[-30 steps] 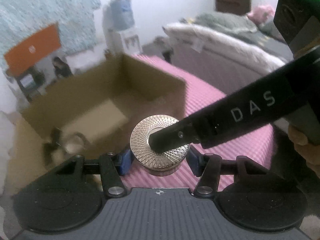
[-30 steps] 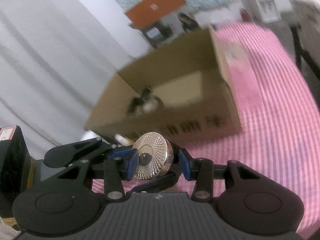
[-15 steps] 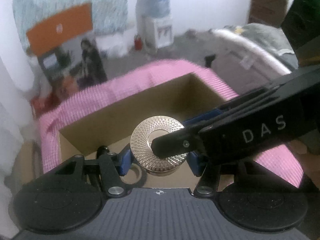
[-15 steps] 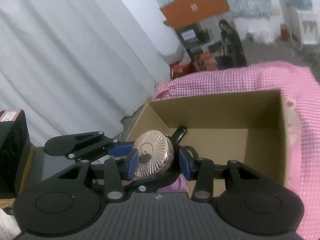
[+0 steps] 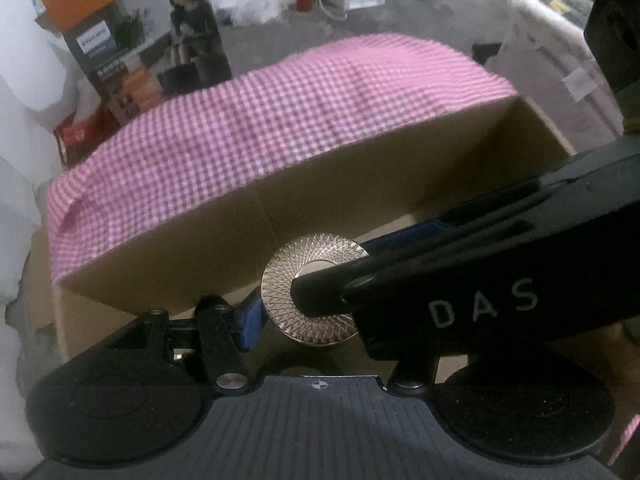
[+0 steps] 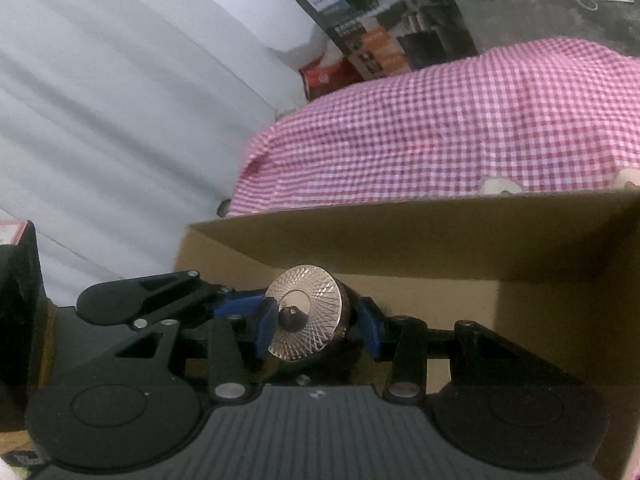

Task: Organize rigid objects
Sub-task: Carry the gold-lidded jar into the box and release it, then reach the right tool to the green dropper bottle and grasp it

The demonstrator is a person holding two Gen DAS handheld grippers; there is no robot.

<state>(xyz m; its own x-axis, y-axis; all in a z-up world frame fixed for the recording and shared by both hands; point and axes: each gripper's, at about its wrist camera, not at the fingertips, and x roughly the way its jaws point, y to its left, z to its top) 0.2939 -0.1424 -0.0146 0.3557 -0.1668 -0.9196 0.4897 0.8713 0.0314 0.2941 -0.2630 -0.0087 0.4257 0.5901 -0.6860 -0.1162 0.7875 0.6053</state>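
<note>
Partly hidden: metal knob [image 5: 316, 292], box [image 5: 360, 184] floor.

I see a counter covered by a pink checked cloth [image 5: 280, 120]; its left corner droops in a fold. A brown cardboard box [image 5: 360, 184] sits open on the cloth at the near side, its far wall running across both views. In the right wrist view a small pale thing [image 6: 500, 186] lies on the cloth just behind the box's far rim; I cannot tell what it is.
</note>
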